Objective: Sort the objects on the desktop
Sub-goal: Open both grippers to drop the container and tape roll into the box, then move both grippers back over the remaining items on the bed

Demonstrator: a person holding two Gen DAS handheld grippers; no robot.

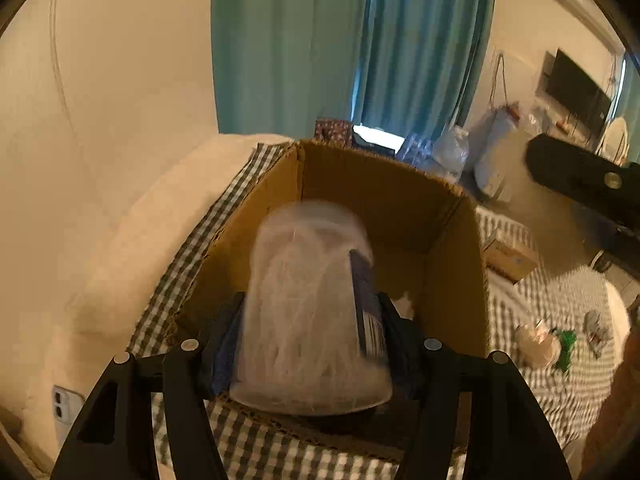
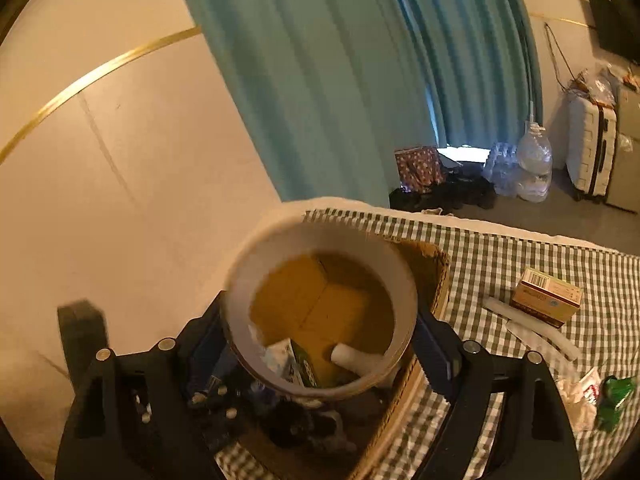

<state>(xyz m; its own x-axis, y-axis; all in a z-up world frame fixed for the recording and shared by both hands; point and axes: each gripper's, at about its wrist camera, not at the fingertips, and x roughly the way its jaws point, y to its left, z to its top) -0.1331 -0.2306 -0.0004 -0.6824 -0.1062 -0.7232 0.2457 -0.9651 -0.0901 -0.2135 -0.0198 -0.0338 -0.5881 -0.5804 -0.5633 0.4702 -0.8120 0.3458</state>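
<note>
left gripper: fingers set against both sides of a clear plastic jar, clamped on it; the jar is blurred, holds pale stringy stuff and carries a dark blue label on its right side
jar position: held above the open cardboard box, at the box's near edge, tilted a little
right gripper: fingers against the left and right of a wide roll of tape, clamped on it; the roll is pale on its inner wall and brownish on the outer band
tape position: held over the cardboard box, its hole facing the camera so the box floor shows through it
inside the box: a white and green packet and a short white cylinder seen through the ring; darker items lower down, too blurred to tell
table: green and white checked cloth under the box
still on the cloth: a small brown carton with a barcode, white plastic strips just beside it, crumpled wrappers and a green piece near the right edge
background: teal curtain, white suitcase and water bottles on the floor
</note>
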